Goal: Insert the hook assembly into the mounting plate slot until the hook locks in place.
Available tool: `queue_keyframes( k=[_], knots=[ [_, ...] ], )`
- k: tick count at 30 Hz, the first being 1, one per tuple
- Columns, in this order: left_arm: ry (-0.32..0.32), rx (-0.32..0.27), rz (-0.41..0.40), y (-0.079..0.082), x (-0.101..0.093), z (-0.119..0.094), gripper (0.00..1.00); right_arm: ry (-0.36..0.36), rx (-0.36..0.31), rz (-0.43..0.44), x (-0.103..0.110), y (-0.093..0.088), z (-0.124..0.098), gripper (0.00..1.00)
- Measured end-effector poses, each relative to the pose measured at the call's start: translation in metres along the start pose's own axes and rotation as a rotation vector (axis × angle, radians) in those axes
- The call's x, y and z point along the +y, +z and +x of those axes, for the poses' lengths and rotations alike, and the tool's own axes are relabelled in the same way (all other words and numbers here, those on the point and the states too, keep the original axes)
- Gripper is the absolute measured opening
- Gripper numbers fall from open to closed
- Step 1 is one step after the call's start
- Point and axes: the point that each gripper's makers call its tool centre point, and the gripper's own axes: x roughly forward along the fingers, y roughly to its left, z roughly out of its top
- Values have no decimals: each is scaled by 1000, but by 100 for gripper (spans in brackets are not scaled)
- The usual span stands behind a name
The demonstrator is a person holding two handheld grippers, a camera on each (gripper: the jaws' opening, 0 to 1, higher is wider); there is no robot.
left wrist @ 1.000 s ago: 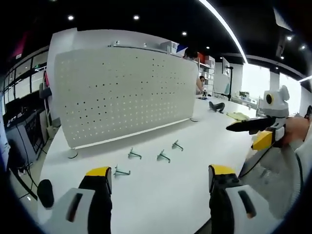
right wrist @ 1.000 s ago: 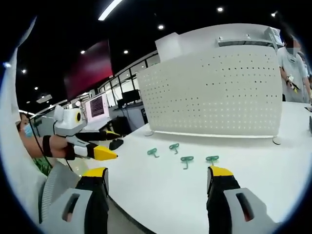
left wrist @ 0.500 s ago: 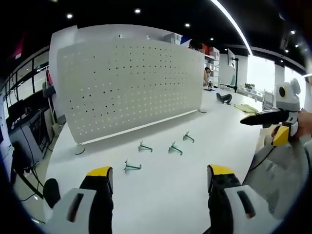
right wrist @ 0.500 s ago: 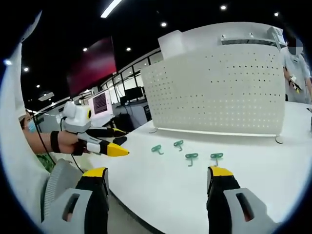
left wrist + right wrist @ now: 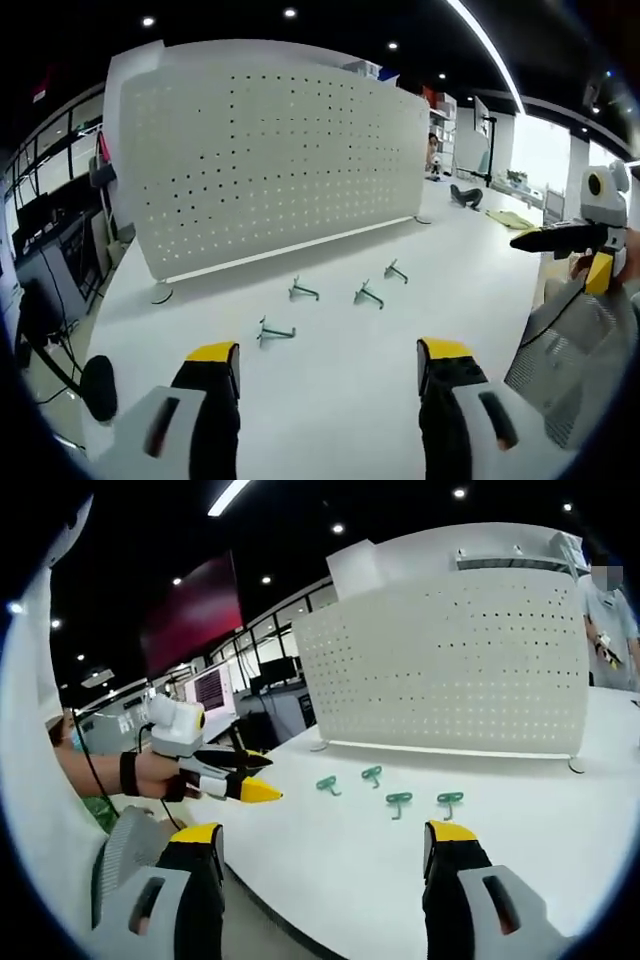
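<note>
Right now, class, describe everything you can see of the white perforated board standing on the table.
The pegboard is a broad white panel, seemingly metal, with regular rows of small holes. It stands upright on the white table, resting on small round feet at its lower corners. Nothing hangs on it; the four green hooks lie apart, before it.

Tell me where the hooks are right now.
Four green hooks lie in a loose row on the white table, in front of the upright pegboard, beyond the open left gripper.

White table [image 5: 330, 400], wall monitor [image 5: 210, 690]
</note>
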Motion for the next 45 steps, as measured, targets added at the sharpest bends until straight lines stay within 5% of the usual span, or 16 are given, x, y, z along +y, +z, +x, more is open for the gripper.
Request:
queue_keyframes(
  k=[17,45],
  knots=[
    [30,116,61,-19,19,16,67,1,20,-33,4,0,1,82],
    [22,129,61,-24,19,23,64,10,28,-42,6,3,4,80]
  ],
)
